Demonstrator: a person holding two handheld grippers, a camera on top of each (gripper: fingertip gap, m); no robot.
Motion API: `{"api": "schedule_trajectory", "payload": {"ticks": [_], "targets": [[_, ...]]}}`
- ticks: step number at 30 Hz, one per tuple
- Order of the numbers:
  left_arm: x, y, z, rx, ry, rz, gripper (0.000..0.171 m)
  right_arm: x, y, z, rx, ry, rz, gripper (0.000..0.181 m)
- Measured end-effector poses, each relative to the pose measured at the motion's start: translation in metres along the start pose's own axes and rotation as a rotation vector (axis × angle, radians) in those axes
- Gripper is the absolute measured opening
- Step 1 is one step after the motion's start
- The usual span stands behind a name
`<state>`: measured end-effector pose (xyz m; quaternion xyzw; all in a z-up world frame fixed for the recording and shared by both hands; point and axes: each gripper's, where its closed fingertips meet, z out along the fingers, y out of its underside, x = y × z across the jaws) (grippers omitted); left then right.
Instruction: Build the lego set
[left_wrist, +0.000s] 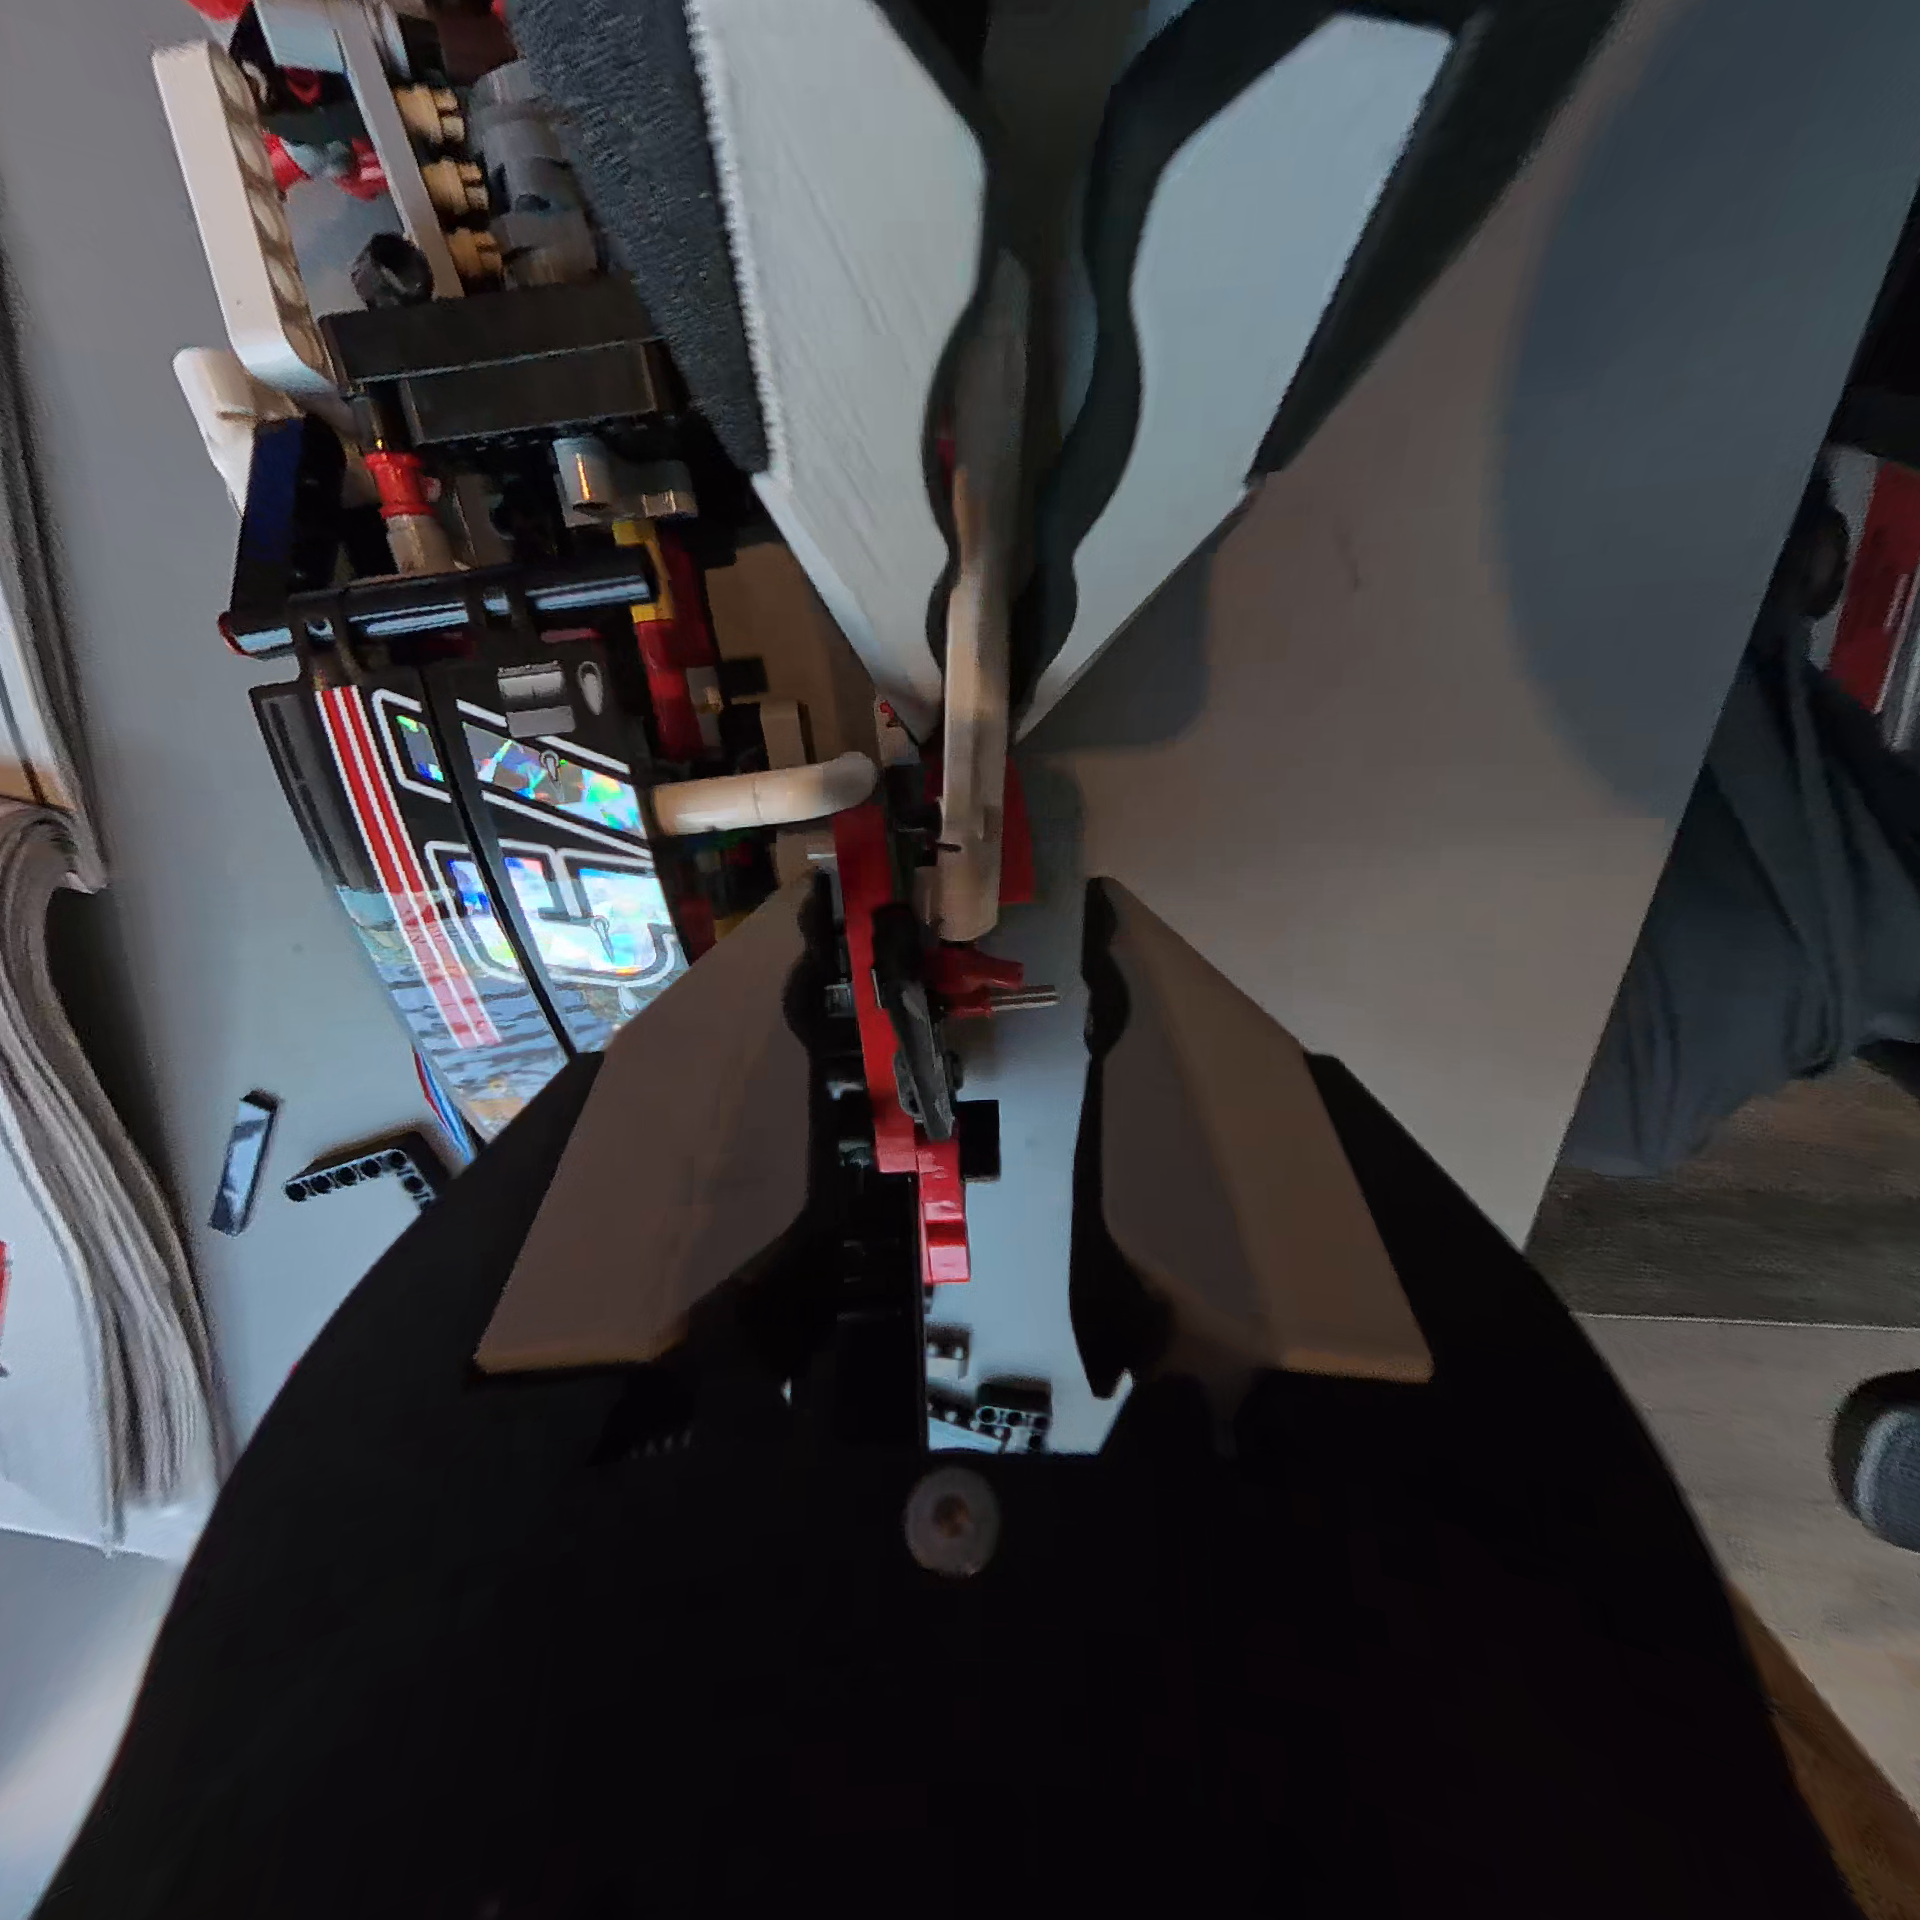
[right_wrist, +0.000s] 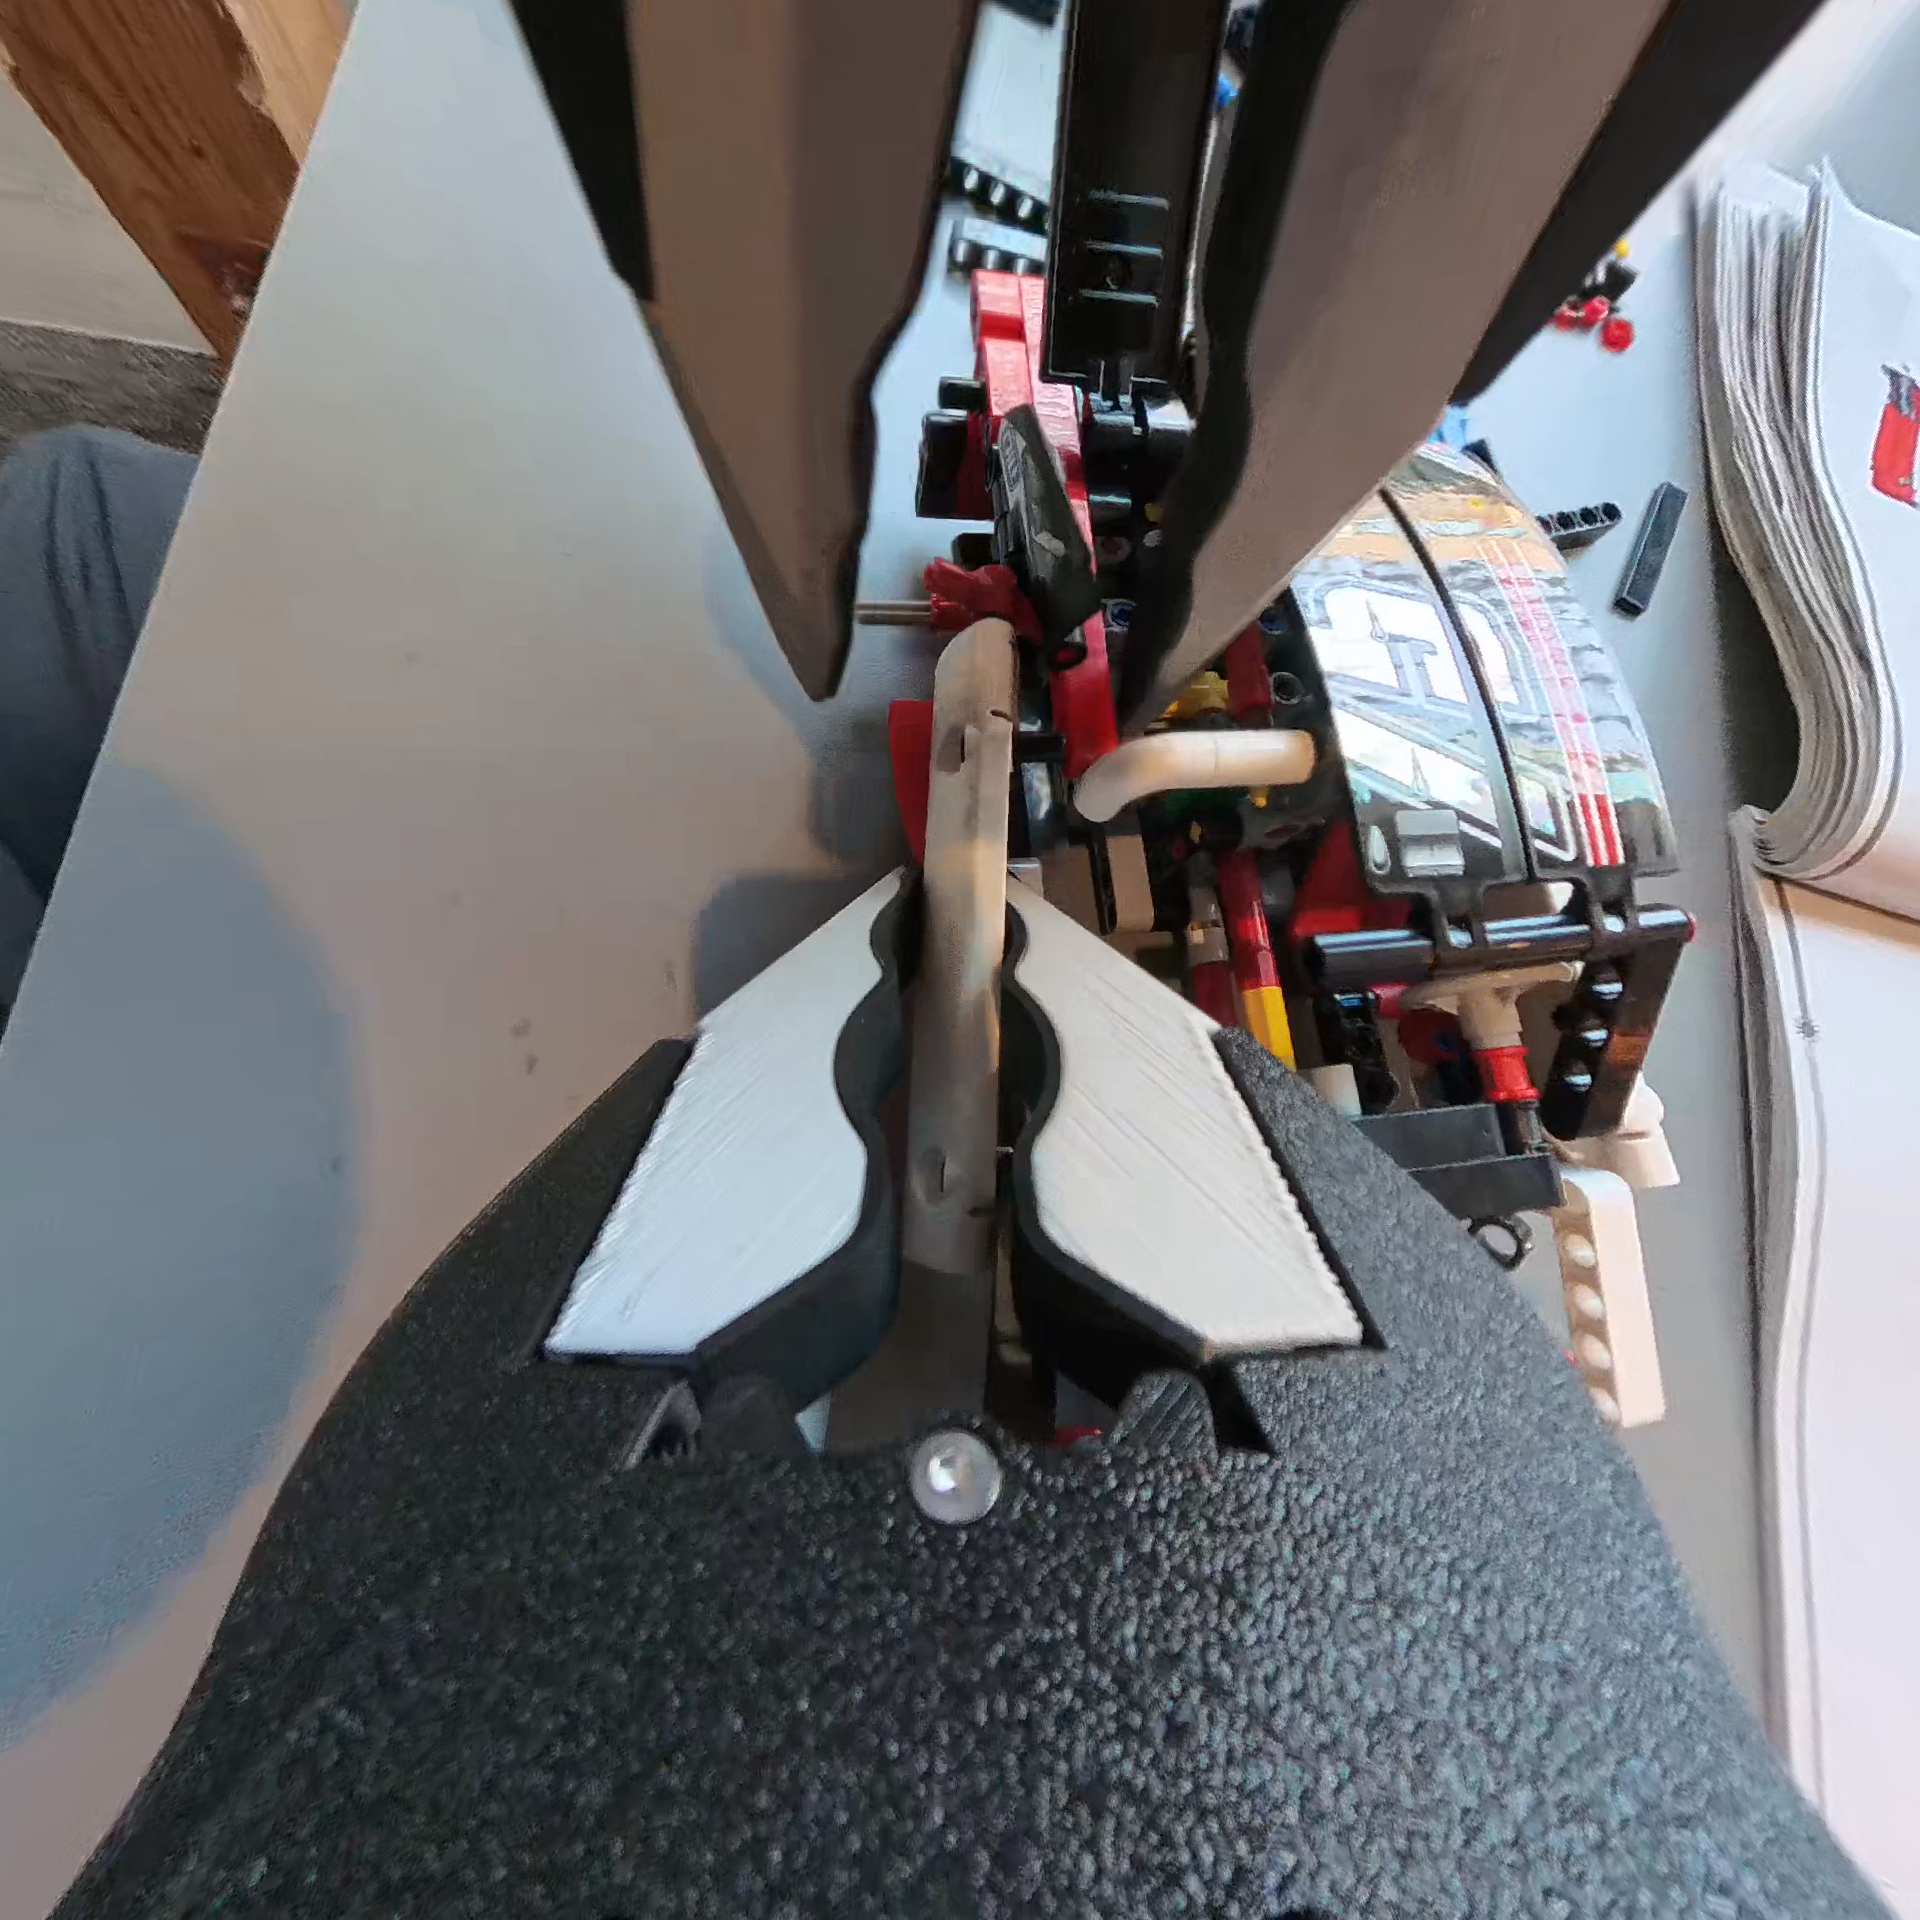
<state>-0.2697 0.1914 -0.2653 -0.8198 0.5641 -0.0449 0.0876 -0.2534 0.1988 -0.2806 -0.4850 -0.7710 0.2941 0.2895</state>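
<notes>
The right gripper (right_wrist: 961, 914) was clamped on a long white curved beam (right_wrist: 964, 997), whose lower end was lost behind the gripper's black body. The left gripper (left_wrist: 951, 914) stood with a gap between its two fingers, around the red and black side frame (left_wrist: 883, 1039) of the lego model (left_wrist: 499, 748). One finger (left_wrist: 675, 1122) seemed to lie against that frame, though whether it truly pressed on it could not be told. The model lay on its side on the white bench (right_wrist: 468, 623), its black curved panels with red stripes and shiny stickers (right_wrist: 1475, 686) turned outward. Its far end was cut off by the picture edge in the left wrist view, and the inner gears and pins were too crowded and blurred to sort out. A white bent tube (right_wrist: 1195, 758) stuck out from its middle, near the beam's tip.

Loose black pieces (left_wrist: 301, 1164) lay on the bench beside the model, and a few small red ones (right_wrist: 1595, 312) lay farther off. A stack of paper booklets (right_wrist: 1808, 520) sat at the bench's edge. Beyond the bench showed a wooden floor (left_wrist: 1714, 1226), a wooden post (right_wrist: 156, 135), and part of a person's grey clothing (right_wrist: 73, 623).
</notes>
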Motion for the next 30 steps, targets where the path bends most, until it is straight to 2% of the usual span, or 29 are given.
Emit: {"api": "schedule_trajectory", "payload": {"ticks": [3,7,10,13,20,25,27,30], "targets": [[-0.008,0.000,0.001,-0.011,-0.120,0.084,0.051,0.001,0.000,-0.001,0.021,-0.014,0.029,0.010],[-0.011,-0.002,0.000,0.007,-0.181,0.135,0.052,0.001,0.003,-0.002,0.010,-0.021,0.025,0.009],[-0.013,-0.014,-0.011,0.084,-0.200,0.113,0.052,0.001,0.003,-0.003,0.002,-0.029,0.028,0.009],[-0.017,-0.014,-0.024,0.103,-0.250,0.090,0.049,0.002,0.003,-0.004,0.011,-0.024,0.014,0.009],[-0.004,-0.023,-0.060,0.205,-0.306,0.024,0.058,-0.003,-0.002,-0.008,0.057,-0.014,-0.038,0.008],[0.035,-0.018,-0.094,0.427,-0.284,-0.168,0.062,-0.004,-0.008,-0.030,0.108,0.007,0.018,0.008],[0.059,-0.013,-0.094,0.527,-0.231,-0.265,0.067,-0.001,-0.015,-0.051,0.166,0.034,0.050,0.008],[0.078,0.003,-0.083,0.659,-0.238,-0.405,0.056,-0.004,-0.012,-0.078,0.119,0.004,0.030,0.008]]}}
